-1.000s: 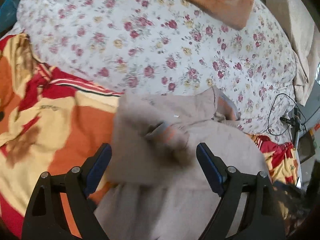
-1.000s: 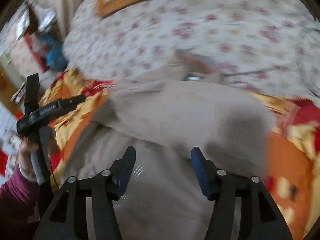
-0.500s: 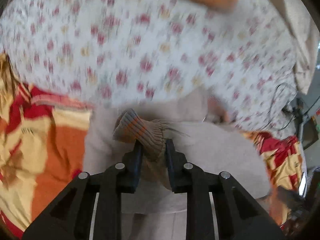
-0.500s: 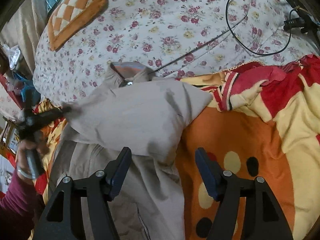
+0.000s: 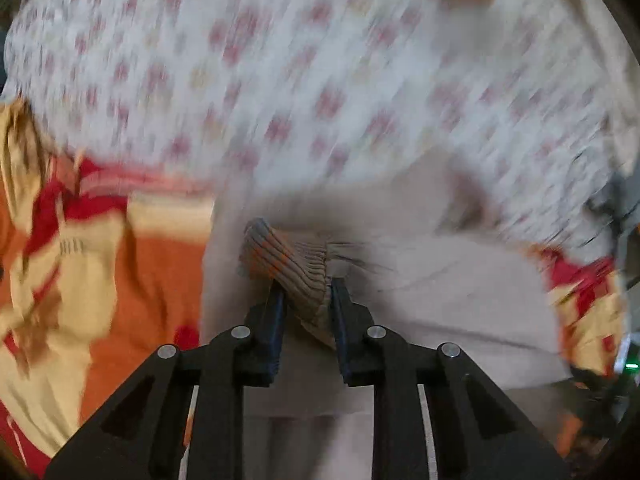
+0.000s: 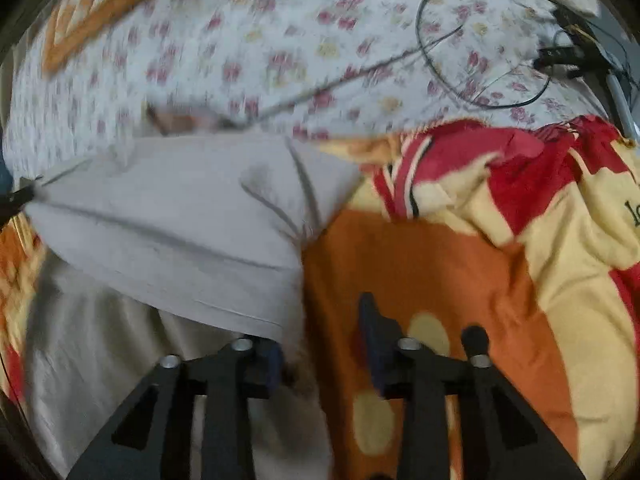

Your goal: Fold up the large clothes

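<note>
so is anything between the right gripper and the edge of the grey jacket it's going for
Nothing visible. The right gripper has its jaws closing around the grey jacket's folded edge, with only the orange blanket beneath. The left gripper is already shut on the ribbed cuff.

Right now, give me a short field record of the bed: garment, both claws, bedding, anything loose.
garment: beige jacket, folded partway on the bed
left claw: shut on the ribbed cuff
right claw: closing at the jacket's edge, not yet gripping
bedding: floral sheet behind, orange blanket in front
loose item: black cable on the sheet
</note>
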{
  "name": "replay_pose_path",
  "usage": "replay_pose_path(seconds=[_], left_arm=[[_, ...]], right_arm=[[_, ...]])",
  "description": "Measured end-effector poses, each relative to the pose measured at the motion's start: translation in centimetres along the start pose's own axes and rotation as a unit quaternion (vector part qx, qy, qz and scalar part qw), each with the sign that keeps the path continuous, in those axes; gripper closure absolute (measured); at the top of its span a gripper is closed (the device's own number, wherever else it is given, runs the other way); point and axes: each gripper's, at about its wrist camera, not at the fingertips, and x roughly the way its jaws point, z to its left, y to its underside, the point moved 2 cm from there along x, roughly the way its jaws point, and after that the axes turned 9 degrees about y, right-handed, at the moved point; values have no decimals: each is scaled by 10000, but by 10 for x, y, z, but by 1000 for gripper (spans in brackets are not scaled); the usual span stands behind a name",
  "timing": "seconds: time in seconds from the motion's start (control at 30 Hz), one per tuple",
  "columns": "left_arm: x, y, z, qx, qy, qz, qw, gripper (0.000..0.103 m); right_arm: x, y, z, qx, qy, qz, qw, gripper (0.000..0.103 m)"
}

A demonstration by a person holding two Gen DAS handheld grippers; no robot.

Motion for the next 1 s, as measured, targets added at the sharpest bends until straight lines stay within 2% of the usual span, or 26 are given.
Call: replay_pose_path(seconds=[0.07, 0.1, 0.17, 0.23, 0.3, 0.37, 0.4, 0.47, 0.53, 0.57, 0.6, 0.63, 0.67, 0.73, 0.8, 0.87, 0.93, 1.0], left_arm=[[17, 13, 16, -273, 88, 161, 9995, 84], [19, 16, 19, -345, 143, 166, 9992, 84], [16, 16, 18, -272, 161, 133, 9994, 84], [12, 13, 11, -85, 101, 60, 9999, 84], [11, 13, 6, -8, 49, 48, 10000, 84], [11, 14, 5, -62, 17, 59, 10000, 84], [11, 14, 4, -104, 18, 73, 9999, 83], [12, 14, 5, -111, 14, 122, 9999, 82], [13, 11, 6, -128, 67, 188, 9997, 80], [11, 10, 7, -165, 126, 191, 9996, 77], [9, 8, 9, -221, 244, 200, 9993, 74], [8, 7, 10, -263, 317, 185, 9990, 64], [7, 6, 11, -278, 311, 136, 9990, 52], [13, 8, 15, -295, 269, -7, 9992, 37], [29, 12, 15, -265, 163, 204, 9993, 34], [33, 13, 9, -81, -40, 243, 9997, 34], [25, 12, 6, 8, -83, 131, 9999, 34], [18, 12, 7, 8, 0, 103, 9999, 34]], right_arm=[[-7, 9, -4, 52, -199, 56, 9998, 63], [-16, 12, -13, 254, -443, 62, 9987, 59], [-31, 11, -30, 635, -890, -7, 9940, 57], [-45, 1, -47, 1114, -1515, -249, 9818, 43], [-40, -17, -59, 1597, -1749, -501, 9703, 16], [-19, -36, -57, 1786, -1807, -451, 9661, 10], [6, -49, -49, 1858, -1868, -148, 9646, 10], [38, -64, -36, 1911, -2069, 197, 9593, 11], [69, -78, -23, 1925, -2207, 465, 9550, 15], [77, -78, -24, 2110, -2209, 524, 9508, 30], [78, -76, -27, 2327, -2225, 457, 9456, 69], [74, -78, -28, 2302, -2201, 300, 9475, 90], [65, -78, -28, 2139, -2045, 97, 9552, 95], [56, -77, -22, 1480, -1175, -251, 9817, 98], [74, -74, -20, 1244, -489, 3, 9910, 98], [72, -73, -24, 1318, -544, -56, 9898, 97], [52, -73, -31, 1453, -598, -206, 9874, 87], [25, -66, -35, 1500, -685, -297, 9859, 62]])
